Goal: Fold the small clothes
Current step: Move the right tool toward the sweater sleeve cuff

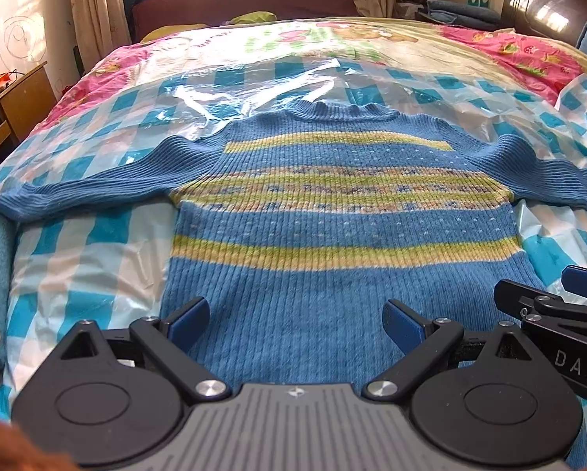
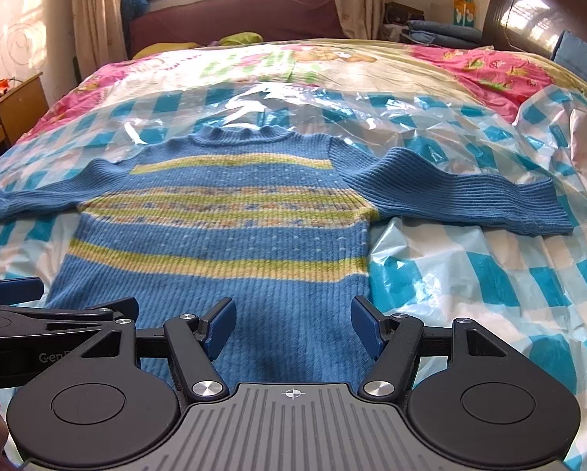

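A small blue knit sweater (image 1: 332, 212) with yellow-green stripes lies flat on the bed, front up, collar away from me and both sleeves spread out sideways. It also fills the right wrist view, sweater (image 2: 223, 235). My left gripper (image 1: 296, 324) hangs over the hem, open, nothing between its blue pads. My right gripper (image 2: 292, 325) is open too, above the hem's right part, and shows at the right edge of the left wrist view as the right gripper (image 1: 548, 298). The left gripper (image 2: 58, 306) appears at the left of the right wrist view.
A blue-and-white checked plastic sheet (image 1: 77, 243) covers the near bed under the sweater. A pink patterned quilt (image 2: 470, 62) lies beyond. A wooden desk (image 1: 15, 106) stands left, a dark headboard (image 2: 529, 11) right, a maroon sofa (image 2: 234, 15) under the window.
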